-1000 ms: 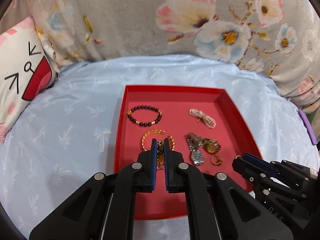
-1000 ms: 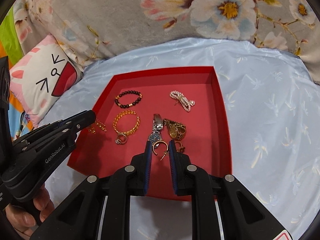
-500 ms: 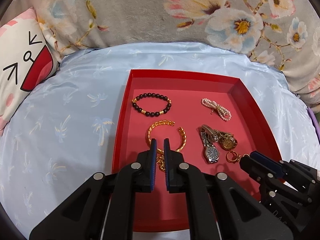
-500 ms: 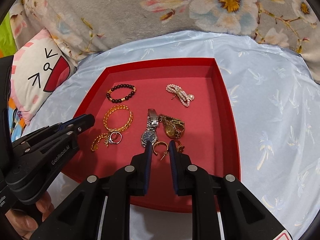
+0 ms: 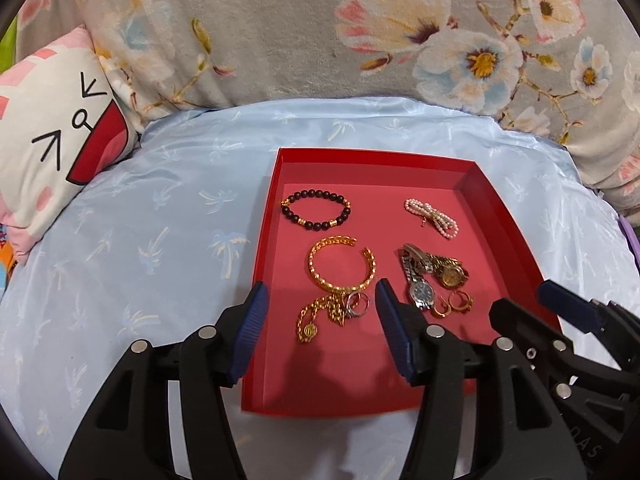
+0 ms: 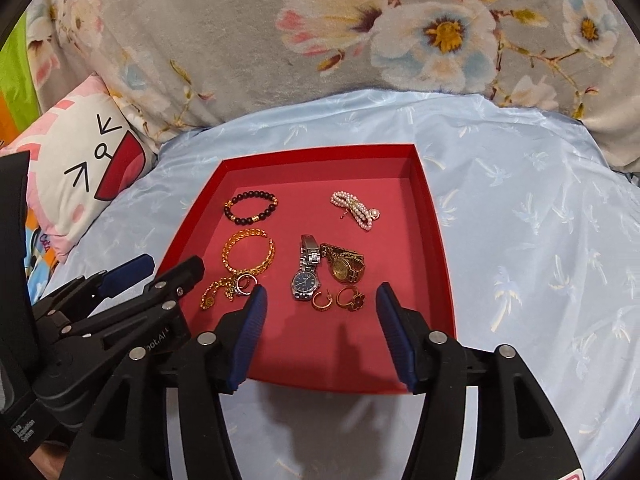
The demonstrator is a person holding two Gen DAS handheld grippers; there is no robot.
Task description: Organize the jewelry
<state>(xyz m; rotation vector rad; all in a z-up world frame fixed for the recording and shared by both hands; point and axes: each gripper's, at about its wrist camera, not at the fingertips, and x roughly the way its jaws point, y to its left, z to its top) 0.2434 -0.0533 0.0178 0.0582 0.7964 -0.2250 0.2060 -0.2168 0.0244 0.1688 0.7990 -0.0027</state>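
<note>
A red tray point(image 5: 504, 216) point(image 6: 434, 240) on a pale blue sheet holds jewelry: a black bead bracelet point(image 5: 316, 210) point(image 6: 250, 208), a pearl bracelet point(image 5: 432, 218) point(image 6: 356, 208), a gold bangle point(image 5: 342, 268) point(image 6: 248, 256), a gold chain with rings point(image 5: 328, 314) point(image 6: 224, 290), two watches point(image 5: 430, 276) point(image 6: 324, 270) and gold earrings point(image 5: 454, 304) point(image 6: 338, 299). My left gripper point(image 5: 320, 312) is open and empty above the chain. My right gripper point(image 6: 320, 308) is open and empty above the earrings.
A grey floral blanket point(image 5: 320, 32) point(image 6: 360, 40) rises behind the tray. A white and pink cartoon pillow point(image 5: 52, 136) point(image 6: 80, 168) lies at the left. Pale blue sheet point(image 5: 140, 240) point(image 6: 540, 240) surrounds the tray on all sides.
Both grippers have gone from shut to wide open and drawn back toward the tray's near edge. The gold chain and the earrings now lie free on the tray.
</note>
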